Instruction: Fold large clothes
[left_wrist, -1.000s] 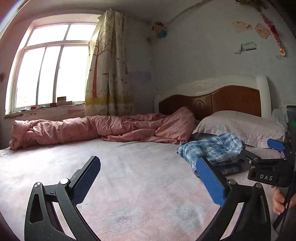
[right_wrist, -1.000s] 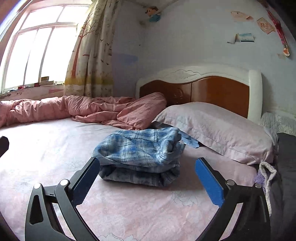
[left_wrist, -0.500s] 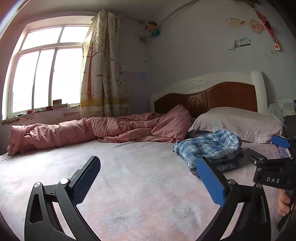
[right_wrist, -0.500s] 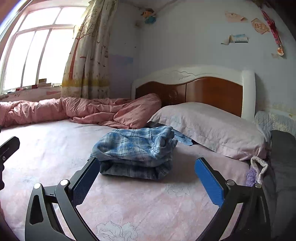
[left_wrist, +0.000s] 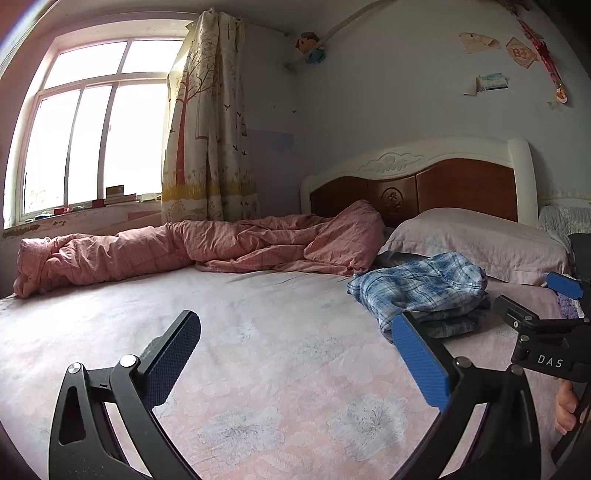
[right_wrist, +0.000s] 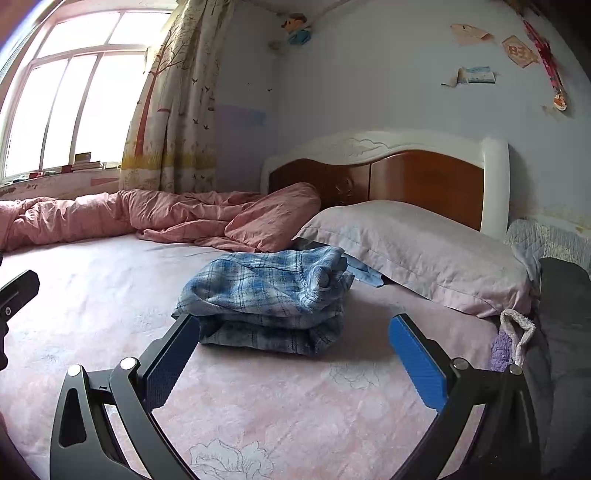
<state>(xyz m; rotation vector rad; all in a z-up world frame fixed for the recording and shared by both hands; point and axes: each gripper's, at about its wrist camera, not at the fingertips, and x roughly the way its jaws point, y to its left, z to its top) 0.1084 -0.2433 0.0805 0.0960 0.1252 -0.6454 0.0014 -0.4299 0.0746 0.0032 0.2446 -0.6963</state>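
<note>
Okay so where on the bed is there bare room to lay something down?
Bare sheet spans from the pink quilt down toward the left gripper. Crowded by the headboard: folded plaid clothes, pillow, and dark things at the right edge.

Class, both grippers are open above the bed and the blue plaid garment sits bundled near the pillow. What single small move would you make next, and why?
Probably ease the right gripper forward to the blue plaid garment: it lies just ahead, bundled unevenly, held by neither gripper.
</note>
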